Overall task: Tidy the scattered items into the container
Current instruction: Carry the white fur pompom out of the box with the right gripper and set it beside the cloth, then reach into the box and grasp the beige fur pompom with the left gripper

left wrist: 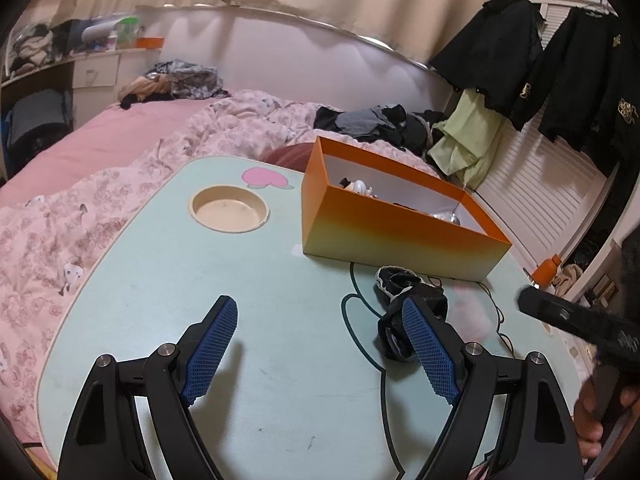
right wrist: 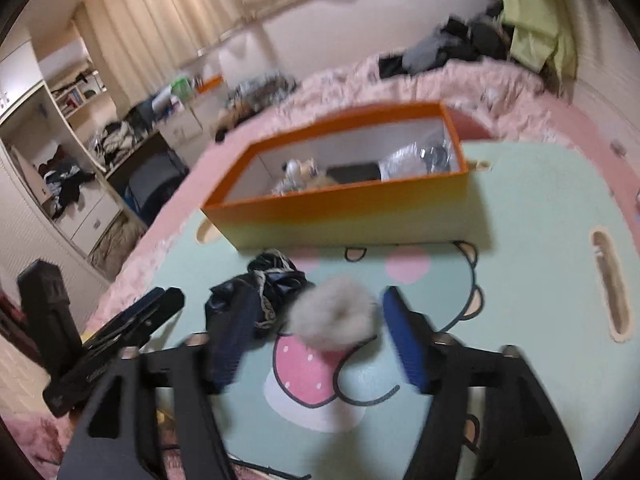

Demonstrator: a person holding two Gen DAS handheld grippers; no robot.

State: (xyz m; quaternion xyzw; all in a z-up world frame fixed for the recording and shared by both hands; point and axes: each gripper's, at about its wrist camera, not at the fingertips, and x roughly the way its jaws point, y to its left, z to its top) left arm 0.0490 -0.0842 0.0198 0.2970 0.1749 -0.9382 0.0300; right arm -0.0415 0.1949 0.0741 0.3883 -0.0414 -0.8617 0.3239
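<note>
The orange box stands on the far right part of the pale green table, open at the top, with several small things lying inside it: a pale figure-like object toward its left end, something dark in the middle and a shiny clear wrapper toward its right end, as the right wrist view shows. Just near of the box, on the table, lies a crumpled black cloth with pale trim, apart from the box wall.

The left gripper hovers low over the table with its jaws spread wide and nothing between them; its right blue pad stands just in front of the black cloth, and whether they touch cannot be told.

The right gripper has its jaws parted, and no earlier view is at hand to compare. Between its blue pads sits a grey fluffy ball, blurred; the pads stand clear of it on both sides, so it is released rather than gripped. The ball lies just right of the black cloth and near of the box, over the cartoon print on the table.

A round cup recess is sunk into the table left of the box. Behind the table spreads a bed with a pink floral quilt.
</note>
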